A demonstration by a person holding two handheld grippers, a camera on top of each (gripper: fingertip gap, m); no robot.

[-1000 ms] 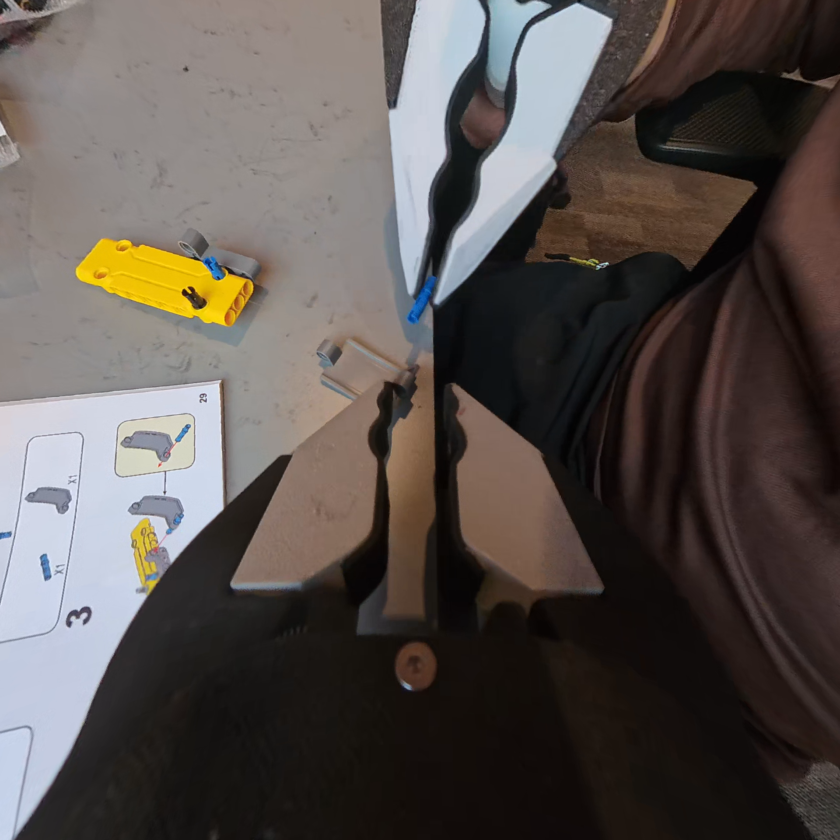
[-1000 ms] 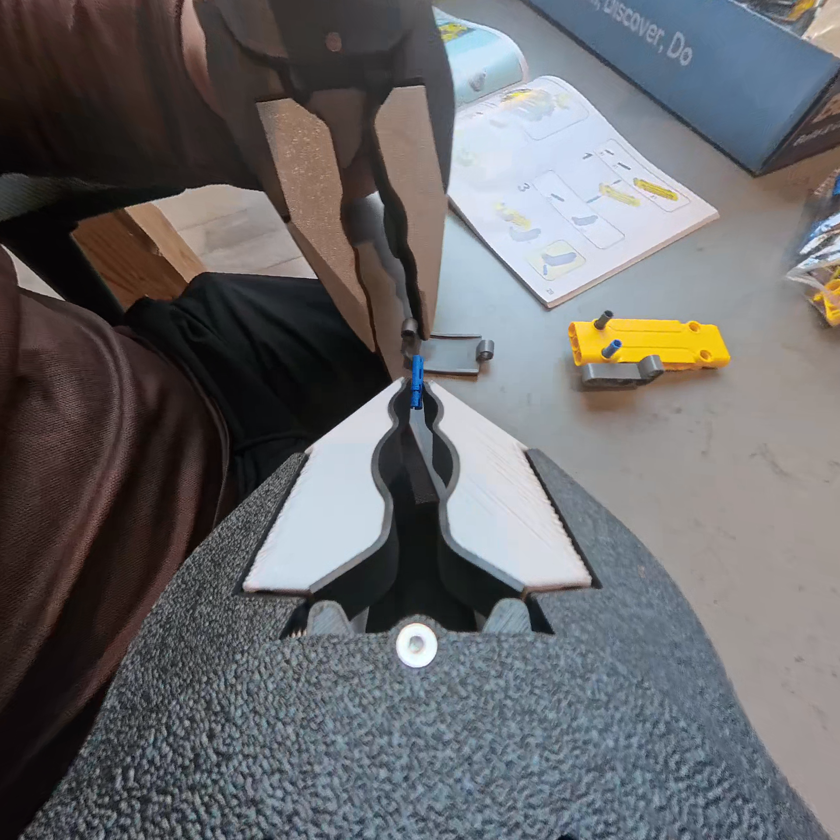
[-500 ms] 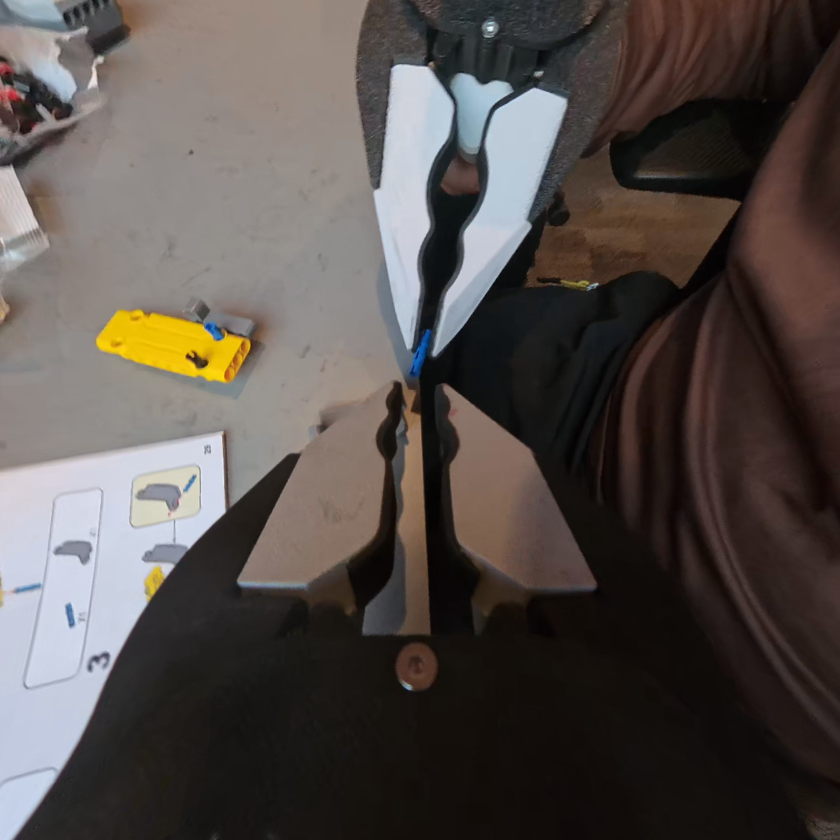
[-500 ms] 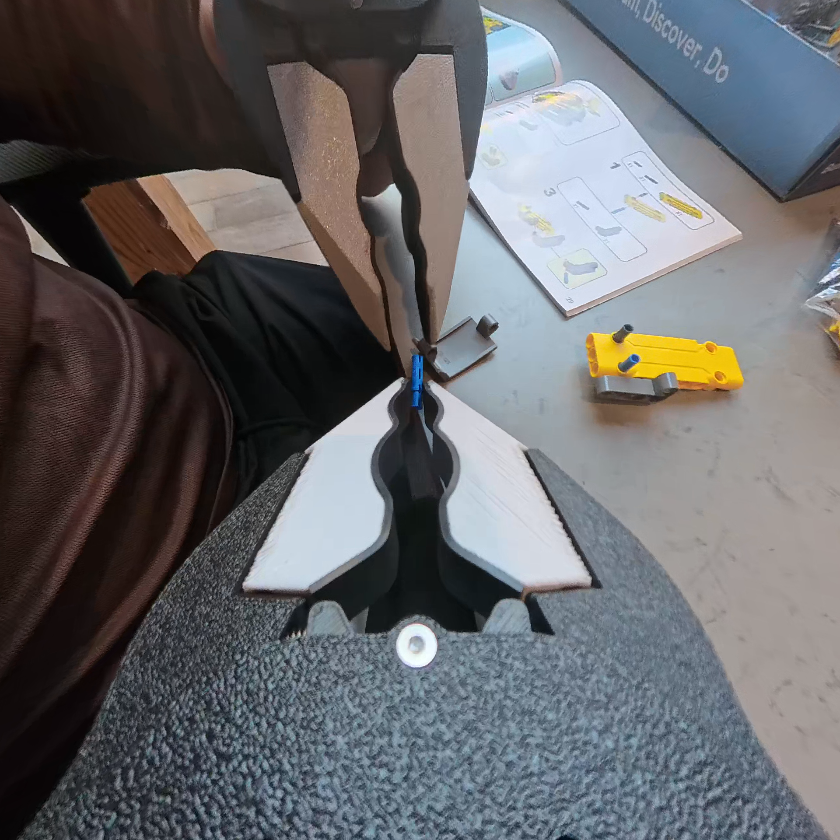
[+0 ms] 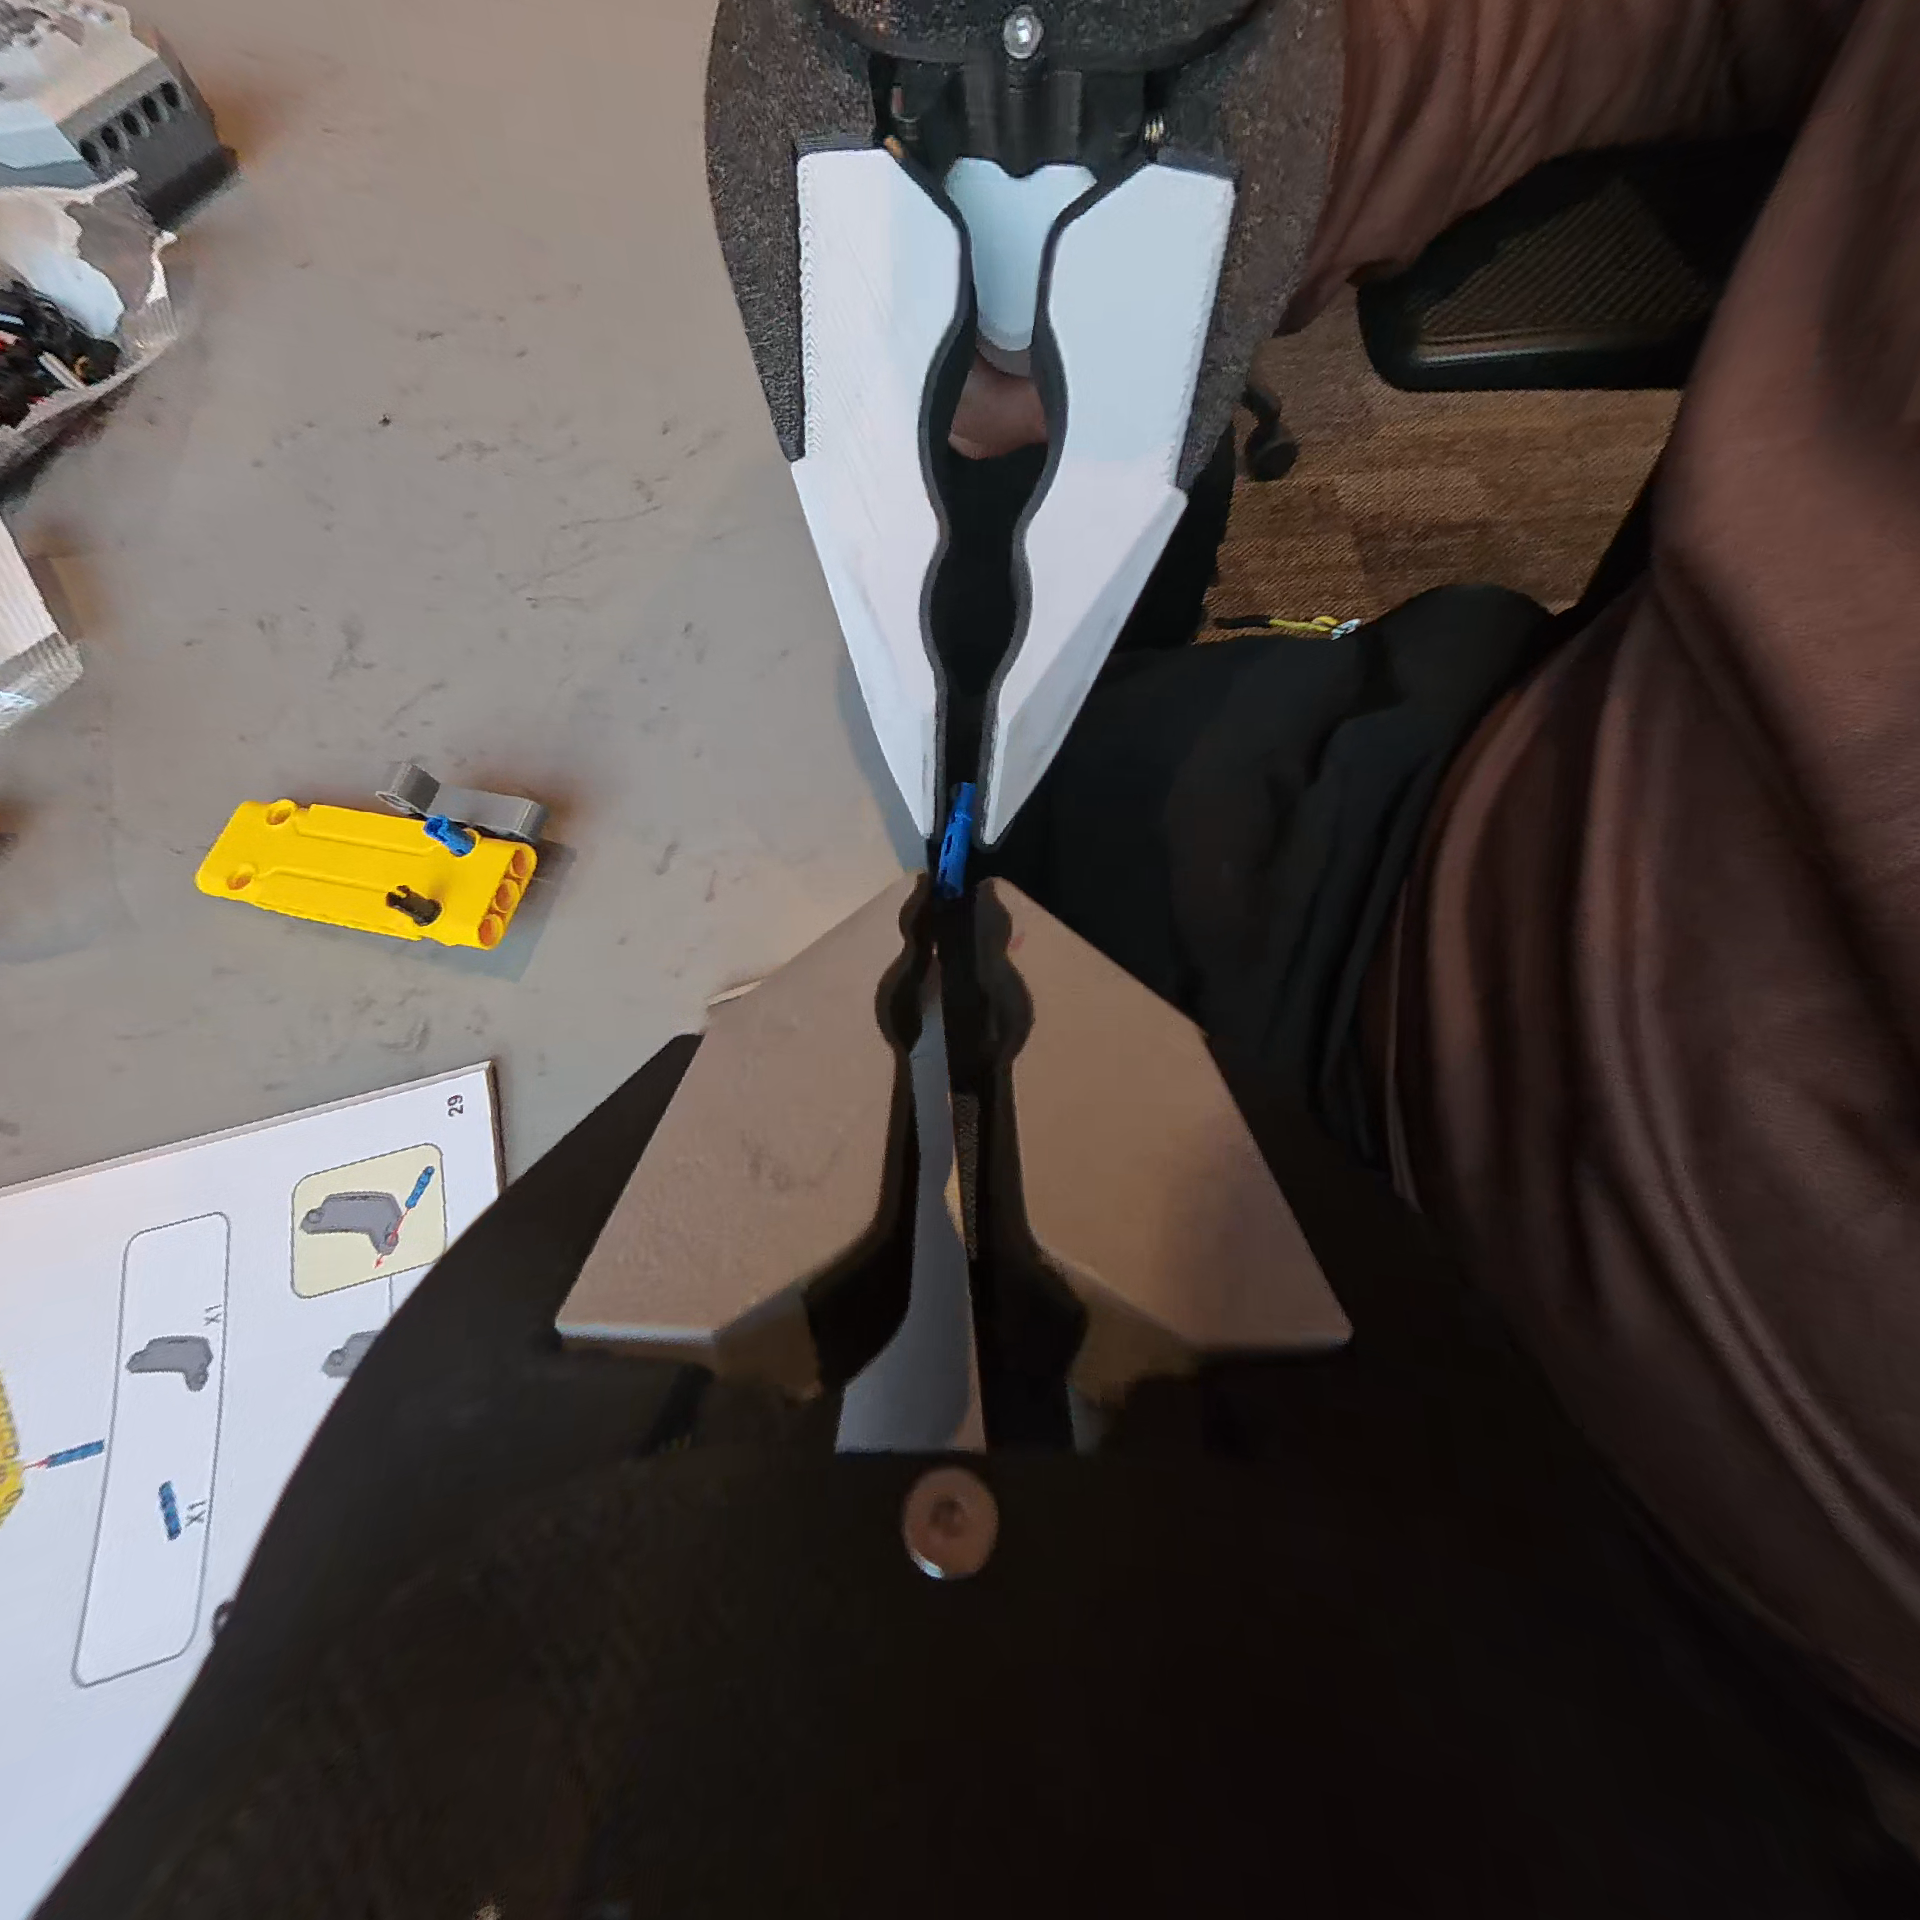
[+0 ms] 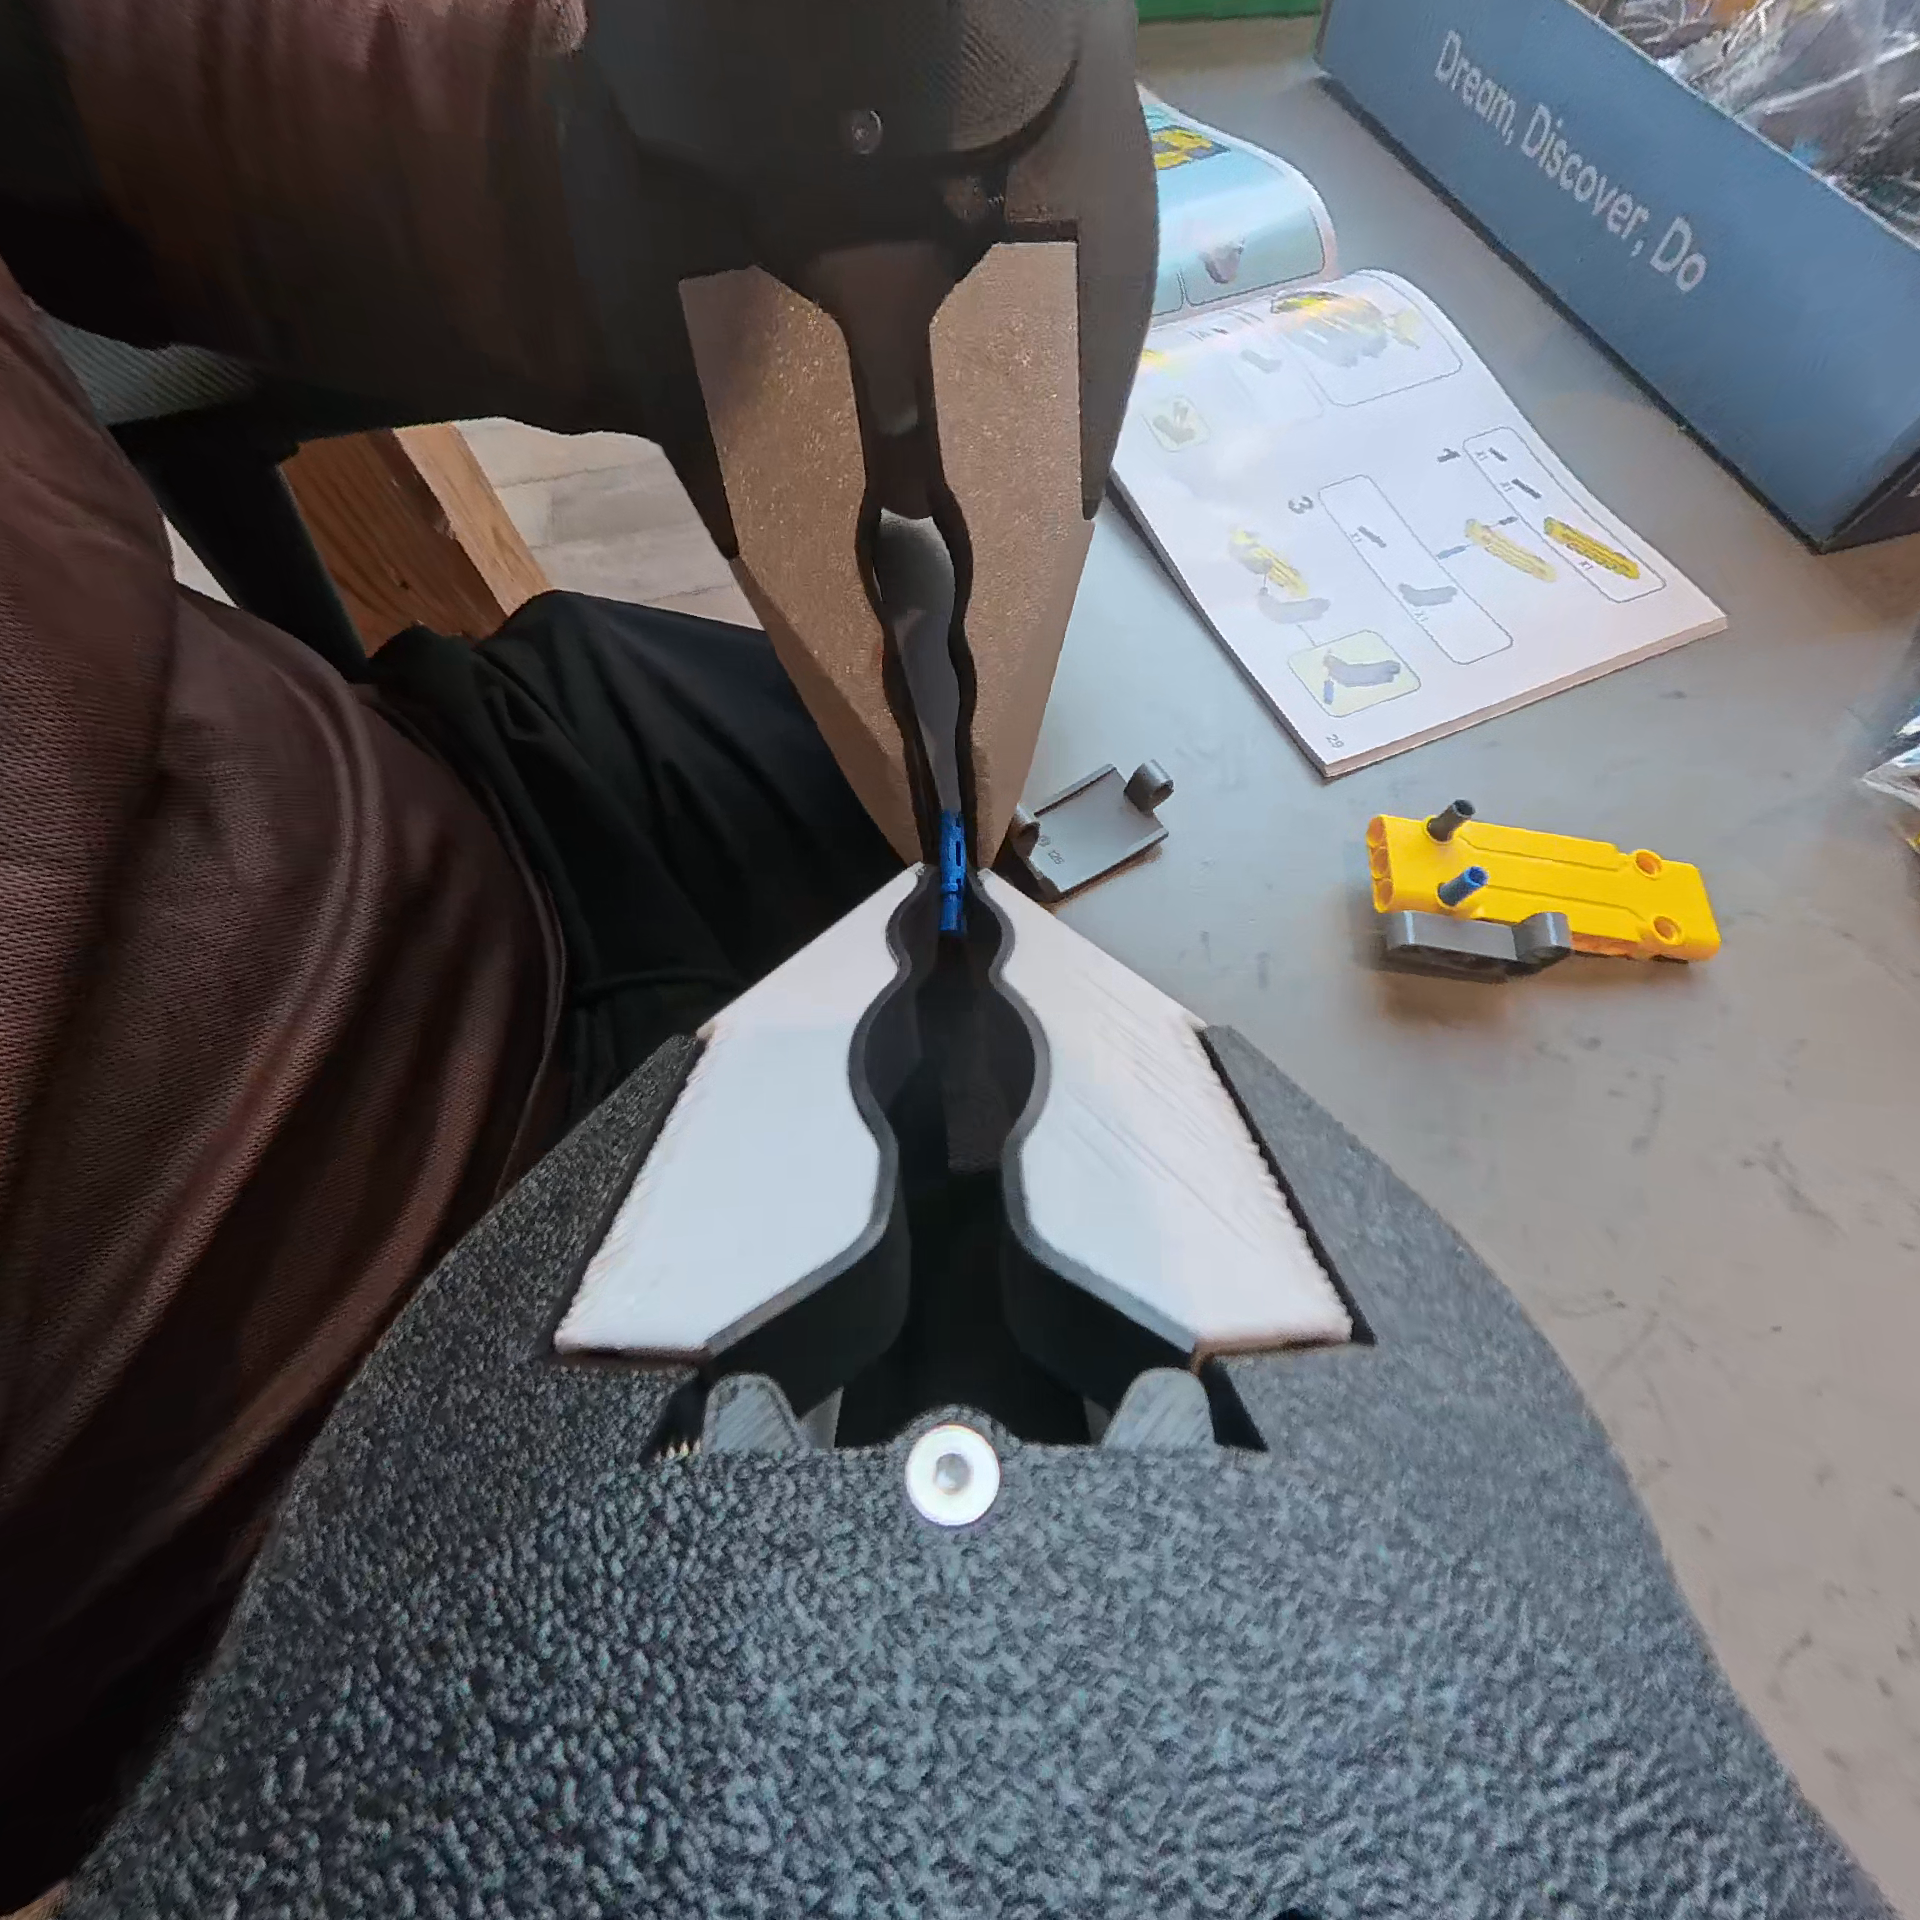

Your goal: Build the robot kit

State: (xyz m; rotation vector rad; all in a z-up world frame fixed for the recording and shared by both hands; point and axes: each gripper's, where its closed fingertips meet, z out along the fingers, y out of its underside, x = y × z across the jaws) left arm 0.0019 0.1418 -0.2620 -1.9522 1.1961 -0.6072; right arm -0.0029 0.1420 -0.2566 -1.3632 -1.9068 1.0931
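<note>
From the left wrist view, the left hand-held gripper (image 5: 951,914) points tip to tip at the right hand-held gripper (image 5: 954,831), whose white fingers are pressed together on a small blue pin (image 5: 954,840). The pin's free end sits right at the left tips, which stand nearly closed; whether they pinch anything I cannot tell. Both meet just past the near edge of the grey worktop (image 5: 520,436), over the person's lap, likely so the small parts line up at close range. Left of the pin, well apart, lies a yellow block (image 5: 358,871) with a grey arm, a blue pin and a black pin in it. Nearer the camera from the block is an open booklet (image 5: 208,1351).

From the right wrist view, the pin (image 6: 950,868) is short, ridged and bright blue, half in the right tips, half between the tan left fingers (image 6: 790,540). Just right of the pin a flat grey piece (image 6: 1091,836) lies on the worktop; farther right is the block (image 6: 1548,894), and beyond it a blue box (image 6: 1662,260).
</note>
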